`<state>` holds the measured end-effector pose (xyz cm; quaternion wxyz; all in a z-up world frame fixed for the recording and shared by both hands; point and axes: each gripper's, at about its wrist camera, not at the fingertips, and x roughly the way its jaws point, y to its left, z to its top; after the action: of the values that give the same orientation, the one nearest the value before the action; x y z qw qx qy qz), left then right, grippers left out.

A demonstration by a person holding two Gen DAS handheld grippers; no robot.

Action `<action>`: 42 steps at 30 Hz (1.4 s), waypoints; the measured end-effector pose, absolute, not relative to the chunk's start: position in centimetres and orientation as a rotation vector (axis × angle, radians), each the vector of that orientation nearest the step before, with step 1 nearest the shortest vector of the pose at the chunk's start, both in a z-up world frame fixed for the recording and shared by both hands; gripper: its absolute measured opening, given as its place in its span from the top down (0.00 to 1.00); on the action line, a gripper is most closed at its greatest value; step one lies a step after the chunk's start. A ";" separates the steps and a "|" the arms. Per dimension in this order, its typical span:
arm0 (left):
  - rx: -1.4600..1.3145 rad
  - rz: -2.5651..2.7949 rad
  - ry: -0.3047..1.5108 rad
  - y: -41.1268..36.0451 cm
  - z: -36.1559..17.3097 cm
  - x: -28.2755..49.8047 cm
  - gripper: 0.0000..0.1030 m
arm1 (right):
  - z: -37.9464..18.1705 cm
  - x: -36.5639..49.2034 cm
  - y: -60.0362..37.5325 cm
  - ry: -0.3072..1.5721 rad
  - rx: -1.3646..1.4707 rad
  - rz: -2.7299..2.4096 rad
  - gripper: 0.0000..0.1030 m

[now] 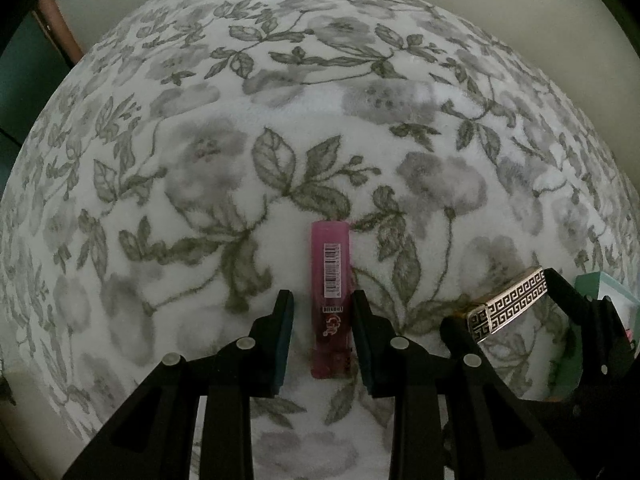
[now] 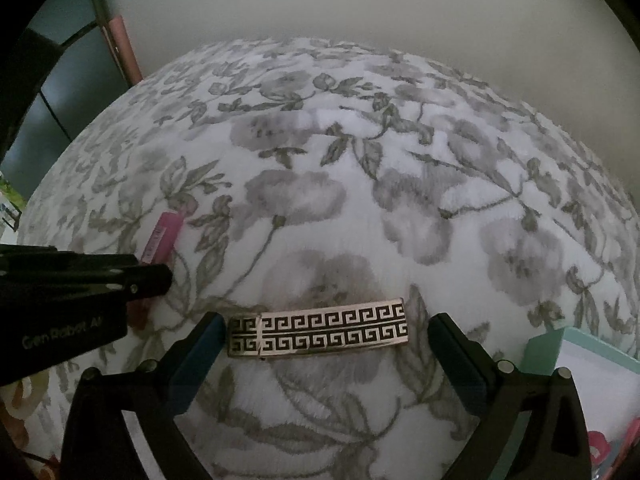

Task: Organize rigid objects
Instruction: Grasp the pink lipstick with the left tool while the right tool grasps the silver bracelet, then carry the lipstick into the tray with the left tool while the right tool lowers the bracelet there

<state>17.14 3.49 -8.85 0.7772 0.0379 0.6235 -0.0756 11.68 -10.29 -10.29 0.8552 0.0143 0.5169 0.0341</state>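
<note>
Left gripper [image 1: 322,320] half-open astride pink lighter [image 1: 330,280]; right gripper [image 2: 326,344] wide astride patterned lighter [image 2: 318,334]; neither gripped; teal box [image 2: 580,344] at 3 o'clock awaits both.

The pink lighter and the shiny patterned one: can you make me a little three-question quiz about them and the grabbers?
1. True or false: the left gripper has its jaws standing on either side of the pink lighter, not yet squeezing it.
2. Which lighter lies sideways between the right gripper's jaws? A) pink lighter B) patterned lighter C) neither
3. Fill in: both lighters lie on the flowery ____.

Key: 1 true; 2 B; 3 blanket. The teal box waits at the right gripper's right side.
</note>
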 end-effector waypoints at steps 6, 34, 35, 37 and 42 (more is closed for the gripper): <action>0.100 -0.157 1.344 2.6 -8.9 17.1 0.70 | -9.9 11.6 -10.5 1.081 0.014 0.054 0.18; 0.052 -0.204 1.232 1.1 -3.6 16.5 0.80 | -7.4 10.0 -12.5 1.087 0.063 0.030 0.18; 0.052 -0.213 1.226 1.1 -3.1 16.3 0.80 | -6.9 9.6 -12.8 1.085 0.068 0.023 0.19; 0.058 -0.227 1.209 0.4 -2.3 15.6 0.80 | -6.0 9.0 -13.3 1.079 0.072 0.013 0.18; 0.091 -0.270 1.170 -1.6 -0.7 13.5 0.80 | -3.2 6.7 -14.9 1.052 0.100 -0.017 0.18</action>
<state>13.49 -1.59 -0.67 0.8241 0.0430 0.5503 -0.1271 6.69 -14.90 -3.21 0.8636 0.0475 0.5019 -0.0080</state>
